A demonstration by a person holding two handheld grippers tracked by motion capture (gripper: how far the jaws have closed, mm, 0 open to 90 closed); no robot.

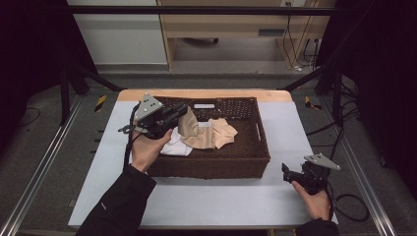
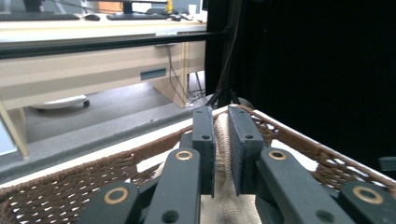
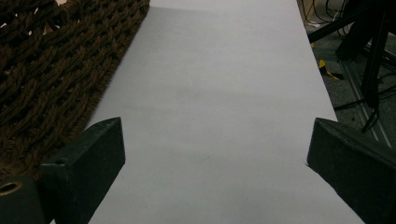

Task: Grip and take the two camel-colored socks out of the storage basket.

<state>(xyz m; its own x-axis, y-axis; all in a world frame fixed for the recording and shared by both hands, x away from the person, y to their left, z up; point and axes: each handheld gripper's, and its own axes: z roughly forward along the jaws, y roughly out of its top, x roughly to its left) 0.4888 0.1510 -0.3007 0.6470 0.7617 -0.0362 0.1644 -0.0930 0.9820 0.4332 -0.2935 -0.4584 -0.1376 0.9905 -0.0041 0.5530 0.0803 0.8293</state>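
A dark brown woven basket (image 1: 246,162) stands in the middle of the table, holding a beige cloth (image 1: 209,133) and a white cloth (image 1: 176,148). Over the basket's left part my left gripper (image 1: 181,114) is shut on one end of the beige cloth, which hangs from it and drapes back into the basket. In the left gripper view the beige cloth (image 2: 223,154) is pinched between the two jaws of the left gripper (image 2: 222,119), with the basket rim (image 2: 299,142) behind. My right gripper (image 1: 290,172) rests on the table to the right of the basket; its jaws stand wide apart, empty (image 3: 215,144).
The table top (image 1: 206,201) is covered in pale grey sheet (image 3: 219,93). The basket wall (image 3: 51,79) lies just left of the right gripper. Black frame legs (image 1: 324,73) and cables (image 1: 351,209) stand around the table; a wooden desk (image 2: 93,70) is beyond it.
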